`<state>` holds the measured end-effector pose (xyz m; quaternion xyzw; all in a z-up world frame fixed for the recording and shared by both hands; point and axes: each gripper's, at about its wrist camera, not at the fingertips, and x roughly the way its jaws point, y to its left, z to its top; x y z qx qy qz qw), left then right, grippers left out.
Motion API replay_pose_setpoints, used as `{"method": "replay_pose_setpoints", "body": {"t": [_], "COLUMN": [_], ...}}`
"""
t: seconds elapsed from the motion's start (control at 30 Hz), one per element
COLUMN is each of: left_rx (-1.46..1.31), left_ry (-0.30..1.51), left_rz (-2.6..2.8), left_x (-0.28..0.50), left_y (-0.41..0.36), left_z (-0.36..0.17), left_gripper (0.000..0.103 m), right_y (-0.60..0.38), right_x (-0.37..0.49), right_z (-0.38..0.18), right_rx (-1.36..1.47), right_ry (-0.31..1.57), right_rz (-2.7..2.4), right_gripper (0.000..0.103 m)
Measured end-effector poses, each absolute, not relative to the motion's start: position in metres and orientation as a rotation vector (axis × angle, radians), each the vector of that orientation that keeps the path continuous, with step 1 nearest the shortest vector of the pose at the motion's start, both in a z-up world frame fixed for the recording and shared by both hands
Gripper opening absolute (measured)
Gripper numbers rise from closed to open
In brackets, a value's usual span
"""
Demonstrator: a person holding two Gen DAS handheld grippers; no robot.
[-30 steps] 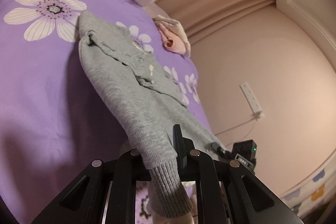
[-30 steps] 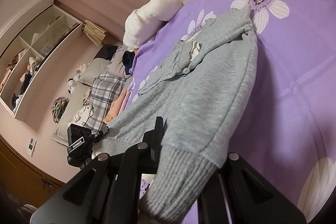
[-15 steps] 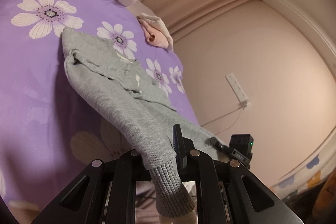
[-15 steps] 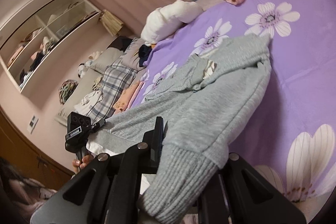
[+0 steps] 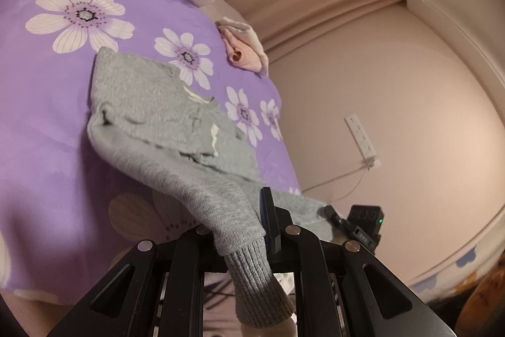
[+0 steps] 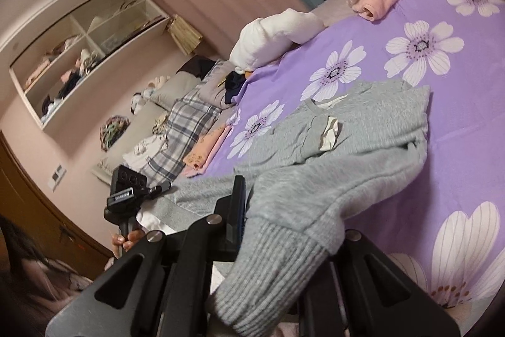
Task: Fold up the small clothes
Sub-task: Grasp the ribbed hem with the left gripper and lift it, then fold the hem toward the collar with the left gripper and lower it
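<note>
Now both grippers grip a cuff.
Left gripper (image 5: 249, 229) and right gripper (image 6: 277, 229) pinch the sweater (image 5: 151, 109) over the bedspread (image 5: 41, 116).

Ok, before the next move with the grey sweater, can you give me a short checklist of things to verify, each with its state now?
1. Left gripper shut on the ribbed hem of the grey sweater: ok.
2. Right gripper shut on the hem at the other corner: ok.
3. Sweater's upper part resting on the purple bedspread: ok.
4. Sweater smooth: not ok, it is bunched near the white neck label.
5. Sleeves laid flat: cannot tell, they are lost in the folds.
6. Pink folded clothes apart from the sweater: ok.
</note>
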<state>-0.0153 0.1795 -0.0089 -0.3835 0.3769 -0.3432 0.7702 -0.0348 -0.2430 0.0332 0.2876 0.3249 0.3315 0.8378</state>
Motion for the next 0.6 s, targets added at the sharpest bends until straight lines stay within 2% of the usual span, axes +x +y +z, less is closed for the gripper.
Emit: {"method": "replay_pose_setpoints", "body": {"t": [0.2, 0.6], "left_rx": [-0.882, -0.944], "left_ry": [0.809, 0.847], "left_rz": [-0.733, -0.657], "left_x": [0.022, 0.118], "left_y": [0.183, 0.183], "left_z": [-0.009, -0.029], "left_gripper": [0.010, 0.010], "right_y": [-0.253, -0.259], "right_x": [0.003, 0.092], "right_z": [0.029, 0.019], "right_rx": [0.736, 0.815], "right_ry": [0.682, 0.715], "right_rz": [0.703, 0.647], "right_gripper": [0.013, 0.013]}}
